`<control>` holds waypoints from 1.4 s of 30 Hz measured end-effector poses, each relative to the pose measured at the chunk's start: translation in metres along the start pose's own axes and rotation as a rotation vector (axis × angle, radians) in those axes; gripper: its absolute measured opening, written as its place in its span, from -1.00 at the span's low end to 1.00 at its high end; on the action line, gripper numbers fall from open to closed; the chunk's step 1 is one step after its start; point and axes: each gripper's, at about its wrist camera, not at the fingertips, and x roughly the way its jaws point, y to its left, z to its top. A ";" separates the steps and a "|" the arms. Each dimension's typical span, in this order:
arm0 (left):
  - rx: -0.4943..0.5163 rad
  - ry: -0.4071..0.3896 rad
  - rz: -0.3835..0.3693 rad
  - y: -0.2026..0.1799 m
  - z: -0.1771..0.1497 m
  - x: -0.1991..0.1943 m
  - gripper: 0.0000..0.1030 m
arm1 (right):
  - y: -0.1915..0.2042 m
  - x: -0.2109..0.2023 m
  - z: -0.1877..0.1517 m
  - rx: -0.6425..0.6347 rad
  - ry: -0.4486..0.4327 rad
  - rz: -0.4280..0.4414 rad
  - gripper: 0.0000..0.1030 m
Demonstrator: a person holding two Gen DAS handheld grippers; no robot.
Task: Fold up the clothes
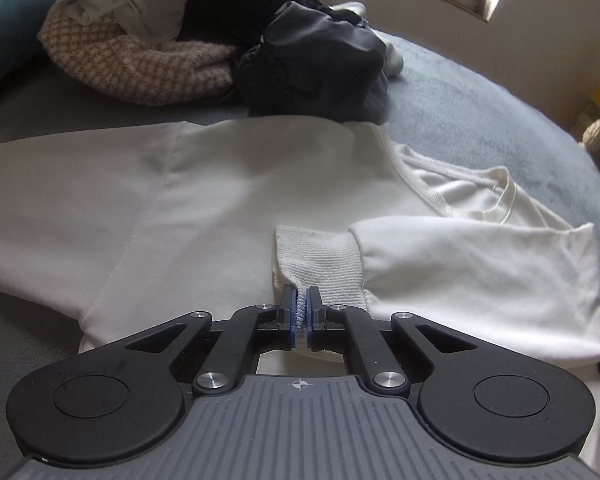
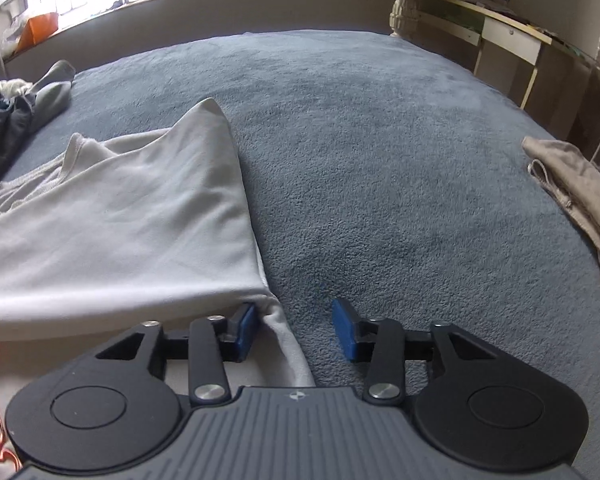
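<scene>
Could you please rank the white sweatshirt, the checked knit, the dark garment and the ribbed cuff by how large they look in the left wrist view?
1. white sweatshirt, by far the largest
2. checked knit and dark garment: similar, both partly hidden, so unranked
3. ribbed cuff, smallest, though nearest the camera

left claw (image 1: pixel 301 316) | right claw (image 2: pixel 294 330) | black linkages | silver screws | blue pads (image 2: pixel 344 330) | grey ribbed housing | crosshair mark

White sweatshirt (image 1: pixel 228 200) flat, sleeve folded inward
</scene>
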 end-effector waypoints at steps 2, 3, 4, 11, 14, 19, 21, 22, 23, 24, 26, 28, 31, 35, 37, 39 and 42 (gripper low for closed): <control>0.004 0.007 -0.005 0.001 0.000 0.001 -0.88 | -0.006 -0.004 -0.002 -0.028 0.025 0.019 0.07; 0.003 0.007 -0.005 0.002 0.000 0.000 -0.87 | -0.009 -0.006 -0.003 -0.039 0.042 0.029 0.14; 0.008 0.009 -0.004 0.003 0.000 0.000 -0.86 | -0.013 -0.009 -0.004 -0.047 0.062 0.034 0.24; 0.041 -0.013 0.026 0.017 0.002 -0.019 -0.67 | -0.041 -0.049 -0.007 -0.029 0.035 0.071 0.07; 0.045 -0.078 0.033 0.017 0.009 -0.035 -0.67 | -0.045 -0.063 0.009 0.029 -0.045 0.139 -0.25; 0.169 -0.097 -0.069 -0.022 0.011 -0.035 -0.63 | -0.009 -0.042 0.049 0.013 -0.108 0.247 -0.52; 0.247 -0.049 -0.098 -0.041 0.002 -0.020 -0.61 | 0.010 -0.028 0.057 -0.033 -0.112 0.270 -0.57; 0.270 -0.020 -0.082 -0.046 -0.003 -0.010 -0.61 | 0.017 -0.019 0.060 -0.055 -0.109 0.271 -0.58; 0.293 0.010 -0.066 -0.052 -0.009 0.000 -0.61 | 0.023 -0.010 0.063 -0.075 -0.107 0.267 -0.58; 0.301 0.043 -0.036 -0.054 -0.013 0.008 -0.61 | 0.028 0.001 0.066 -0.093 -0.096 0.258 -0.58; 0.294 0.047 -0.025 -0.051 -0.019 0.014 -0.60 | 0.034 0.028 0.071 -0.123 -0.036 0.226 -0.58; 0.285 0.040 -0.031 -0.047 -0.020 0.012 -0.59 | 0.033 0.052 0.071 -0.119 0.047 0.210 -0.62; 0.291 0.041 -0.036 -0.044 -0.020 0.011 -0.54 | 0.027 0.040 0.083 -0.090 0.004 0.244 -0.63; 0.281 0.043 -0.031 -0.039 -0.020 0.007 -0.46 | 0.028 0.039 0.110 -0.053 -0.055 0.283 -0.63; 0.281 0.042 -0.025 -0.039 -0.021 0.007 -0.44 | 0.036 0.058 0.123 -0.049 -0.050 0.277 -0.63; 0.282 0.041 -0.018 -0.039 -0.022 0.006 -0.41 | 0.042 0.085 0.132 -0.032 0.001 0.256 -0.63; 0.266 0.044 -0.016 -0.036 -0.021 0.005 -0.38 | 0.036 0.111 0.140 0.064 0.049 0.245 -0.64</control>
